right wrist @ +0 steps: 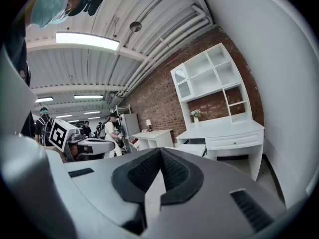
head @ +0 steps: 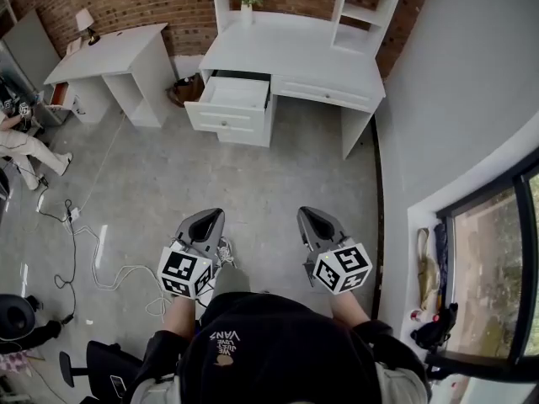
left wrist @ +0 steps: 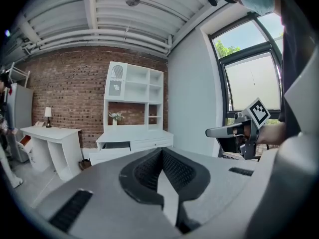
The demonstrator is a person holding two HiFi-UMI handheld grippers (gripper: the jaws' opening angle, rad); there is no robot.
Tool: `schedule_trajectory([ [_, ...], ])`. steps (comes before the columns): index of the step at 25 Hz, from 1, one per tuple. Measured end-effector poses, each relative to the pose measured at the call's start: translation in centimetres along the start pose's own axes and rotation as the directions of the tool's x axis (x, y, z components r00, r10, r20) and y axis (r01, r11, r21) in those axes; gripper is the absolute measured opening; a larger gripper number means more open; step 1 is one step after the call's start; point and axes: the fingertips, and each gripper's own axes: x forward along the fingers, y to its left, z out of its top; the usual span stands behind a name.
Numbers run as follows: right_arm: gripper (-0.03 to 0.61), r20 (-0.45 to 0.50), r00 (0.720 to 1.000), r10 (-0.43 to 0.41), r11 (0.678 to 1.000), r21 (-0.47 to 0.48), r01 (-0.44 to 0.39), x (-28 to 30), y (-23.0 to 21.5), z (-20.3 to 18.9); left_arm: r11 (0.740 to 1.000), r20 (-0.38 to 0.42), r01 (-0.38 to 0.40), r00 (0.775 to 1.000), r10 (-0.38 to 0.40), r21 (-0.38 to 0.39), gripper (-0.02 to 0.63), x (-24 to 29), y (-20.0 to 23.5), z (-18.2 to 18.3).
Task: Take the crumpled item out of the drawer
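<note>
Bright daylight from window (left wrist: 247, 83), glowing ceiling strip light (right wrist: 87, 40), fisheye-warped edges, soft shadows

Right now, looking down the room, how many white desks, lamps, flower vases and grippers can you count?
White desks: 2
Lamp: 1
Flower vase: 1
Grippers, left gripper and right gripper: 2
Total: 6

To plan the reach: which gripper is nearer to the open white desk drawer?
Left. The left gripper is almost straight before the open white desk drawer; the right gripper stands off to its right.
</note>
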Motion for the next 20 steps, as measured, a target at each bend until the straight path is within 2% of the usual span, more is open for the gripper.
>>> schedule_trajectory([
  [4, 0.000, -0.004, 1.000, -0.005, 1.000, 0.001, 0.005, 2.9, -0.1, 0.1, 0.999, 0.018, 0.035, 0.999, -0.035, -0.016, 0.011, 1.5, 2.4, -0.2],
  [7, 0.046, -0.007, 1.000, -0.019, 1.000, -0.001, 0.019, 5.7, -0.6, 0.4, 0.997, 0.015, 0.069, 0.998, -0.069, -0.022, 0.015, 3.1, 4.7, -0.3],
  [11, 0.103, -0.007, 0.998, -0.063, 0.998, 0.021, 0.064, 10.5, -1.5, 1.2, 0.995, 0.003, 0.096, 0.995, -0.096, -0.030, 0.071, 5.2, 9.2, -0.3],
  [20, 0.112, -0.027, 0.992, -0.121, 0.992, 0.040, 0.122, 21.5, -2.4, 3.5, 0.990, -0.014, 0.134, 0.991, -0.134, -0.040, 0.107, 10.5, 20.5, 1.3],
])
